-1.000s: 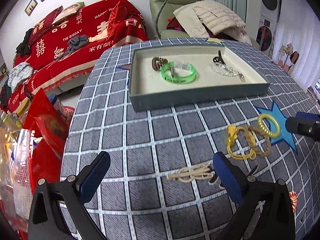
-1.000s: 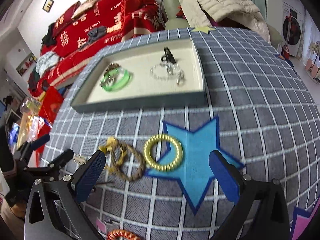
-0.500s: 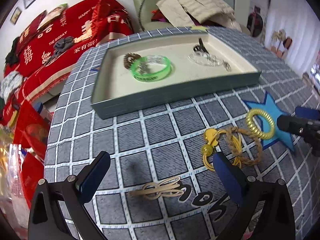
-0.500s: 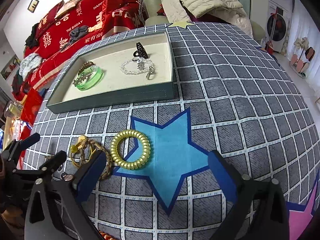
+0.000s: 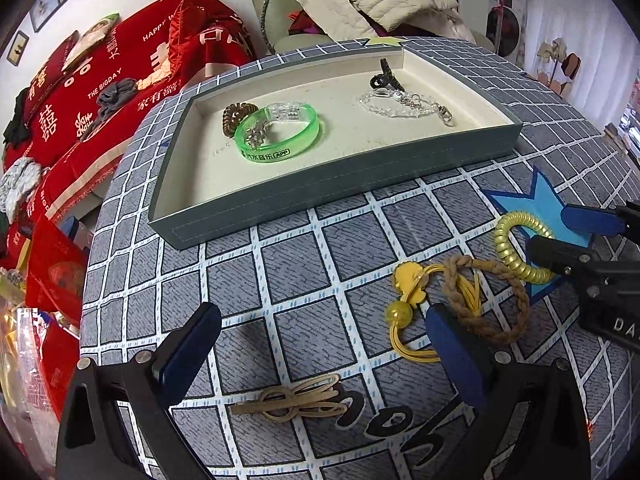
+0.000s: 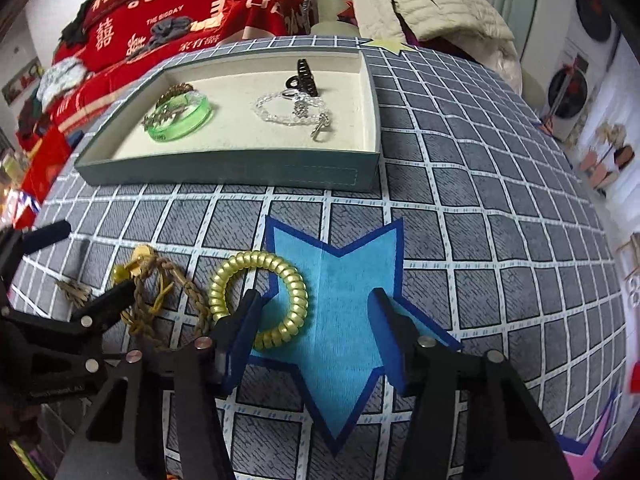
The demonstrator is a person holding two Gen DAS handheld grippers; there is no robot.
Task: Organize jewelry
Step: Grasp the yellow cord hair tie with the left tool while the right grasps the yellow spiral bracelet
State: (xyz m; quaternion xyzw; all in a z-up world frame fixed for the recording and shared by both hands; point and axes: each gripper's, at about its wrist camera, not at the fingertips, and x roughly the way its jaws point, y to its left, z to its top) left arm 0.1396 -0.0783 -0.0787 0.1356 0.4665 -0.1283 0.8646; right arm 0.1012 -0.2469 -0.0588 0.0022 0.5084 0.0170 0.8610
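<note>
Right tongs closing on the gold coil tie; left tongs waiting wide.

Your left tongs [image 5: 320, 356] gape empty above the tan hair clip [image 5: 292, 400] near the table's [image 6: 480, 216] front edge. Your right tongs [image 6: 316, 320], just narrowing, straddle the gold coil tie's [image 6: 260, 300] near side, not yet pinching. The tray [image 6: 224, 168] beyond takes it.

You can read "APP" on the green bracelet [image 5: 279, 134], and "THE BIGDAY" and "HAPPY" on the red blanket [image 5: 120, 68].
</note>
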